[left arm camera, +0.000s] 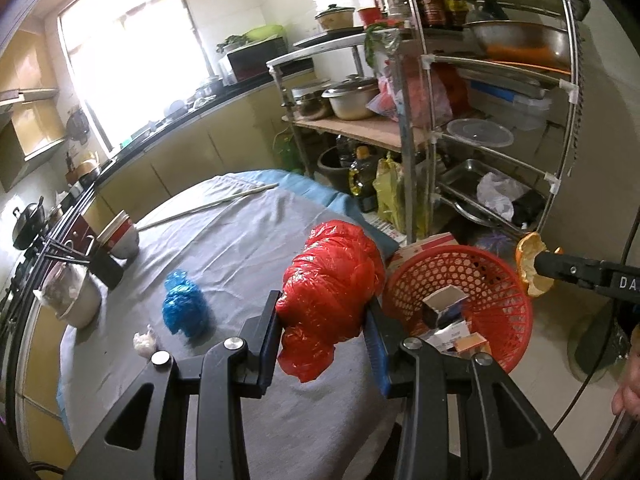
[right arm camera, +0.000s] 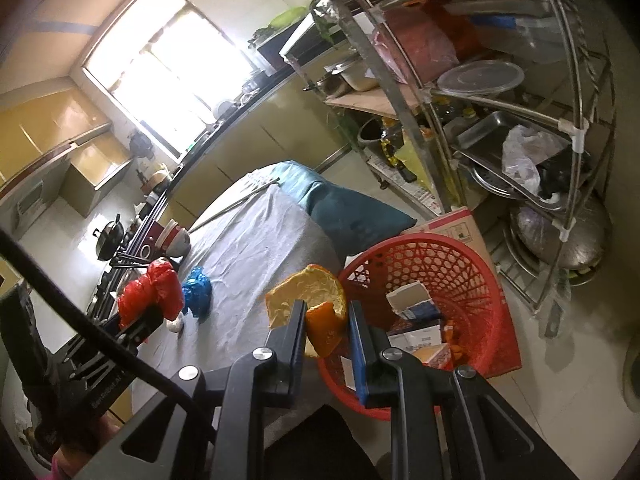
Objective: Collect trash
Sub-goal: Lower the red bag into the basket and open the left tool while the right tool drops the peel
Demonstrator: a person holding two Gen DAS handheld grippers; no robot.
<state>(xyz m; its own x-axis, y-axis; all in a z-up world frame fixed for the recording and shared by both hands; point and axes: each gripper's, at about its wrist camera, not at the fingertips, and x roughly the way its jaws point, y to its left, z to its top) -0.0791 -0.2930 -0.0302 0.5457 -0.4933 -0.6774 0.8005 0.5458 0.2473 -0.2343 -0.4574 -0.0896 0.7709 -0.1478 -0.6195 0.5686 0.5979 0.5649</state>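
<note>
My left gripper (left arm camera: 326, 314) is shut on a crumpled red plastic bag (left arm camera: 332, 284), held above the grey-clothed table (left arm camera: 248, 240) next to the red mesh basket (left arm camera: 480, 272). My right gripper (right arm camera: 326, 318) is shut on a piece of orange peel (right arm camera: 316, 304) beside the basket's rim (right arm camera: 420, 246). The left wrist view shows that peel (left arm camera: 530, 266) above the basket's right edge. The basket holds several small boxes (right arm camera: 416, 312). A blue plastic bag (left arm camera: 184, 308) and a white paper wad (left arm camera: 145, 342) lie on the cloth. The right wrist view shows the left gripper (right arm camera: 152, 314) carrying the red bag (right arm camera: 154, 290).
A metal rack (left arm camera: 424, 128) loaded with pots, trays and bottles stands behind the basket. The basket sits on a cardboard box (right arm camera: 460, 224). Bowls (left arm camera: 120, 236), a white pot (left arm camera: 76, 300) and chopsticks (left arm camera: 208, 204) are on the table's far side. A kitchen counter (left arm camera: 192, 120) runs under the window.
</note>
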